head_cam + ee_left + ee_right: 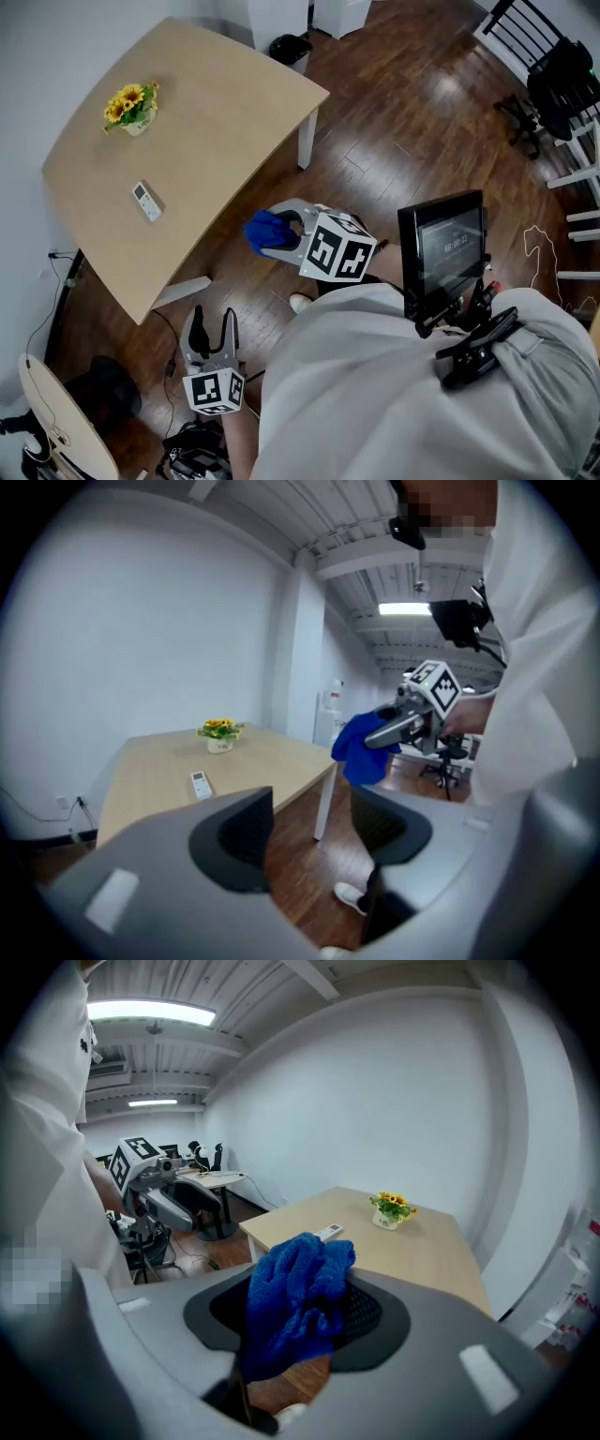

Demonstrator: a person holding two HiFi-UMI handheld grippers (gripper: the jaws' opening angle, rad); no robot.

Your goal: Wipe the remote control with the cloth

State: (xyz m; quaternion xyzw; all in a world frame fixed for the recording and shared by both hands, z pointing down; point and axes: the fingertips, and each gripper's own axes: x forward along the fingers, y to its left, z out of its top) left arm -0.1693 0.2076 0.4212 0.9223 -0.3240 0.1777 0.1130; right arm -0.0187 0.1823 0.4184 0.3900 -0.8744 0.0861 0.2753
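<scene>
Bunched blue cloth [298, 1293] fills the right gripper's [305, 1312] jaws.

Fluffy blue cloth [295, 1297], matt wooden table [216, 141], glossy dark plank floor [403, 112].

This looks like an office: plain white walls, strip lights [150, 1012] on an open ceiling, a dark wood-plank floor [394, 122], and a pale table [225, 141]. A flower pot [131, 106] stands near the table's wall-side edge, and a wheeled office chair [518, 114] is beyond.

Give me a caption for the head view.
Right gripper holds a blue cloth, left gripper open and empty, both short of the table where the remote and a flower pot sit.
</scene>
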